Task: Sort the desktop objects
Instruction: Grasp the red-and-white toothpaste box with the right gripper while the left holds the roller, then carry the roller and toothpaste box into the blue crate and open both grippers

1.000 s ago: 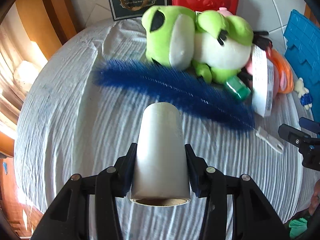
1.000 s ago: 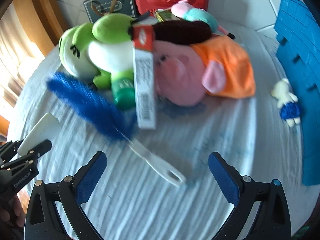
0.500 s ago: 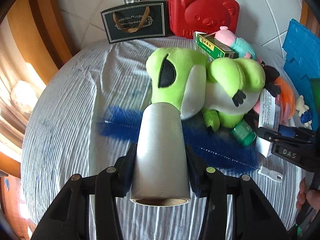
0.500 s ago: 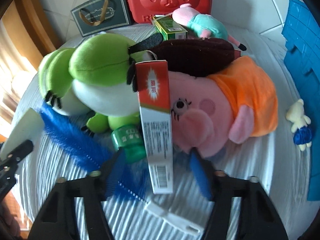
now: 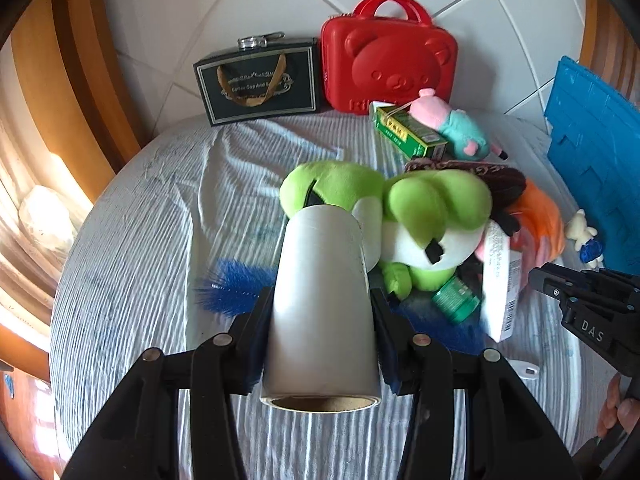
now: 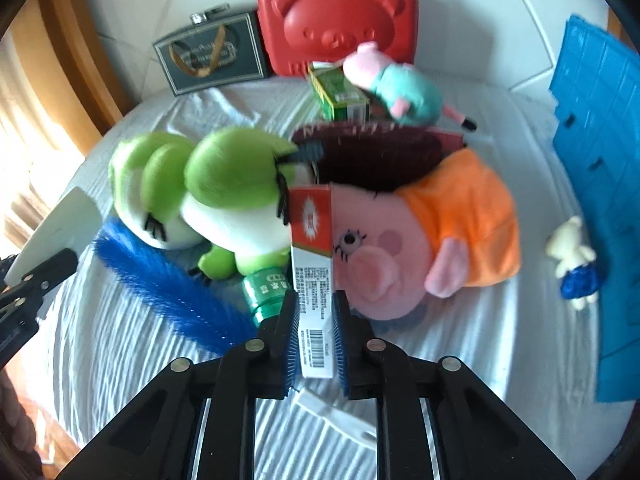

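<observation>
Long toothpaste box (image 6: 314, 280): clamped low between right claw (image 6: 315, 334) pads, top leaning on pink plush (image 6: 384, 248). White roll (image 5: 322, 304): gripped by left claw (image 5: 322, 336), hiding part of blue brush (image 5: 232, 286) and green plush (image 5: 400, 208). Print blurred.

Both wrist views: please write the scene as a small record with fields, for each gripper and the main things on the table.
left gripper: shut on white roll
right gripper: shut on long box
table middle: green plush, pink plush, blue brush
at wall: red case, dark bag
right edge: blue panel
</observation>
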Available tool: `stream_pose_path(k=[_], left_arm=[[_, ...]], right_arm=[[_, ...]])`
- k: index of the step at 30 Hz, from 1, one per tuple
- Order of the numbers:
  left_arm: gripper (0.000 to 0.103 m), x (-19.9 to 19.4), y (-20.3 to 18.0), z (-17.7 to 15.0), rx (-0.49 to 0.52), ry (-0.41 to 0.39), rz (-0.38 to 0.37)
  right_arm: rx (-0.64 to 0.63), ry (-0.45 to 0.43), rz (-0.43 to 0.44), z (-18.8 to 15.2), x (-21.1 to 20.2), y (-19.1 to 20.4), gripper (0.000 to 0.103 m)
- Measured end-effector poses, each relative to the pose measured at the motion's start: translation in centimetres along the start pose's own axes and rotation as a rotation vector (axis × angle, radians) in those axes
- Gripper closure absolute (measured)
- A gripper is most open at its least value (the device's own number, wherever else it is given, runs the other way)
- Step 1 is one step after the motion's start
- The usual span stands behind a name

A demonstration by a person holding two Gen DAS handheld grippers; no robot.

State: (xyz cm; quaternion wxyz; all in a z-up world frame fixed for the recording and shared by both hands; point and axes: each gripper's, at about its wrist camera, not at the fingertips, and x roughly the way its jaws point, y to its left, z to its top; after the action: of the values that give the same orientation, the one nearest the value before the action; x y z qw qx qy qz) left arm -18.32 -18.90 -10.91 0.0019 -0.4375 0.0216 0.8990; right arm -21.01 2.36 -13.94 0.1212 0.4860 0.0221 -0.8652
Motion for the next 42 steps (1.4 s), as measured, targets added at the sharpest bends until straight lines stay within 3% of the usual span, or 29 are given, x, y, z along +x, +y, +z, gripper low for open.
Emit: stream_pose_path(k=[9, 13, 17, 18, 26, 29, 31, 35, 42], left_arm=[[0.058, -4.2, -1.5, 1.0, 0.015, -0.095, -0.041], [0.058, -4.8, -1.5, 1.2, 0.007, -0.106, -0.046], [0.058, -3.9, -1.1, 0.7, 0.000, -0.076, -0.030], [0.058, -3.5, -0.9, 0.5, 0.000, -0.067, -0.024], [0.058, 0.2, 0.2, 0.2, 0.008, -0.009, 0.004], [0.058, 1.3, 0.5, 0.7, 0.006, 0.004, -0.001], [0.058, 1.5, 0.6, 0.9, 0.005, 0.003, -0.003], [0.058, 1.3, 0.7, 1.4, 0.000, -0.013, -0.009], [0.058, -1.8, -0.9, 3.4, 0.009, -0.104, -0.036]], right_arm=[[-0.040, -0.119, -0.021, 0.4, -6.5, 0.8, 0.091], [-0.014, -0.088, -0.004, 0.1, -6.8, 0.0, 0.085], [0.009, -0.006, 0.014, -1.0, -3.6, -0.6, 0.030], [0.008, 0.008, 0.014, -1.2, -2.6, -0.6, 0.030], [0.016, 0.089, 0.015, -0.8, 4.6, -0.1, 0.043], [0.016, 0.119, 0.015, -0.1, 6.7, -0.1, 0.075], [0.011, 0.129, 0.003, 0.2, 7.2, -0.2, 0.079], [0.004, 0.099, 0.015, 0.4, 5.0, -0.1, 0.080], [-0.033, -0.072, 0.019, 1.5, -4.8, 0.0, 0.080]])
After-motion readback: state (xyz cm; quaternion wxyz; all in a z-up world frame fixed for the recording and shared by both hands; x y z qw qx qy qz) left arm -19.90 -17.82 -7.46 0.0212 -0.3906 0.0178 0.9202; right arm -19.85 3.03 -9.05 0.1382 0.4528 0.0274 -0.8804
